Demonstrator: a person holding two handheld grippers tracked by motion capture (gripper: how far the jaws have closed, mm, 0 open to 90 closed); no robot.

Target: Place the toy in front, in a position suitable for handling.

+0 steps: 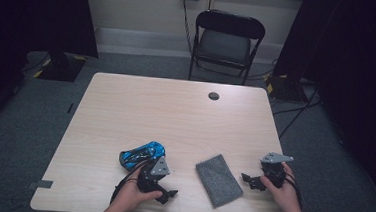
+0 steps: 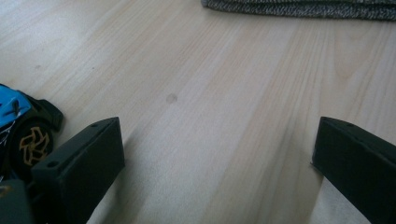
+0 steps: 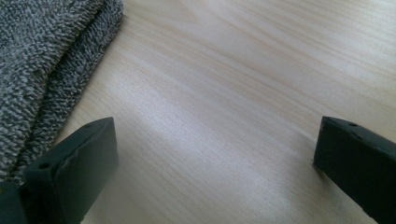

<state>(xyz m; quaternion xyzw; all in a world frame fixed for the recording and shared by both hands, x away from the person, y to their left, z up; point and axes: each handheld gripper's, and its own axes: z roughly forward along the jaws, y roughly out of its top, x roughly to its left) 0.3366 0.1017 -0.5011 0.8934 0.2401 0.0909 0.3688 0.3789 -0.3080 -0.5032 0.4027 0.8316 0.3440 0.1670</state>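
**Lining up on the car and the cloth**

While both sets of jaws are standing wide and empty, I am resting the left gripper (image 1: 165, 194) just beside the blue toy car (image 1: 142, 154) and the right gripper (image 1: 249, 180) near the folded grey cloth (image 1: 219, 180) on the table (image 1: 175, 110). I am thinking each should square up over its target before closing.

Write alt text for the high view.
A person's hands rest two open grippers, left gripper and right gripper, on a wooden table, with a folded grey cloth between them. A blue toy car lies beside the left gripper.
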